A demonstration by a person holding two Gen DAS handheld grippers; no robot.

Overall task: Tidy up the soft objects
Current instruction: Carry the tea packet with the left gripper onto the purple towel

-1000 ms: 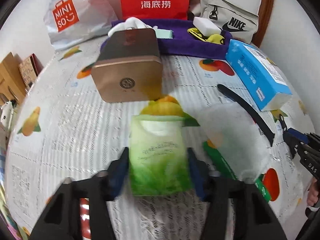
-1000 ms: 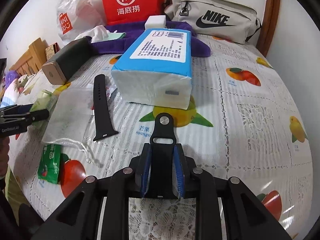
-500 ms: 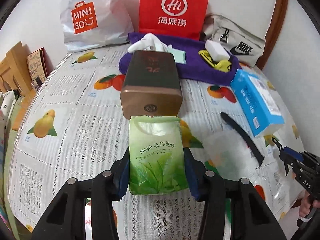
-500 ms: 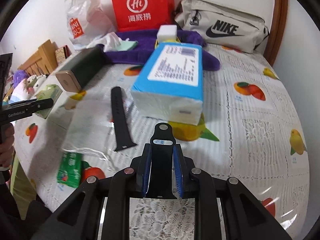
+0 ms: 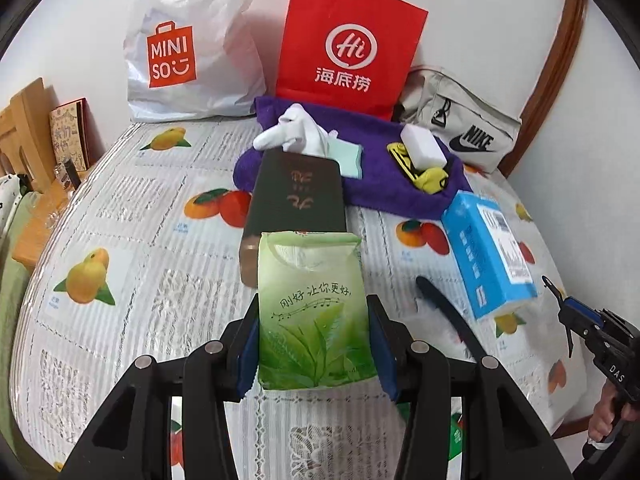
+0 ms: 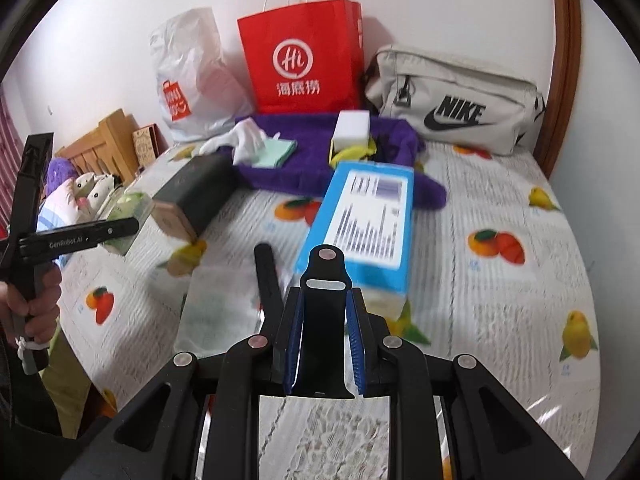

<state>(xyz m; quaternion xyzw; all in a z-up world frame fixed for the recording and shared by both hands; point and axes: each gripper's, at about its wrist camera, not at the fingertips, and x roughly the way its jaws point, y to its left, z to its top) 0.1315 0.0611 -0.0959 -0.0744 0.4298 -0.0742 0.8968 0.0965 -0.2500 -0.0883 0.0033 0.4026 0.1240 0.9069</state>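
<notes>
My left gripper (image 5: 314,322) is shut on a green tissue pack (image 5: 312,276), held upright above the fruit-print tablecloth (image 5: 132,240). In the right wrist view that pack (image 6: 128,208) shows at the left, behind the left gripper's finger. My right gripper (image 6: 325,308) is shut on a short black watch-strap piece (image 6: 326,268), raised over the table. Its tips (image 5: 560,300) show at the right edge of the left wrist view. At the back lies a purple towel (image 5: 392,192) carrying a white glove (image 5: 292,132), a mint cloth (image 5: 348,160), a white sponge (image 5: 422,146) and a yellow item (image 5: 432,178).
A dark box with a bronze end (image 5: 298,196) lies just beyond the pack. A blue tissue box (image 6: 368,216) and a second black strap (image 6: 268,276) lie mid-table beside a clear bag (image 6: 216,320). A red paper bag (image 5: 348,44), white shopping bag (image 5: 188,48) and grey pouch (image 5: 460,128) line the wall.
Both grippers have risen with their loads. The green pack has come up off the cloth, and the strap piece has been lifted higher above the table.
</notes>
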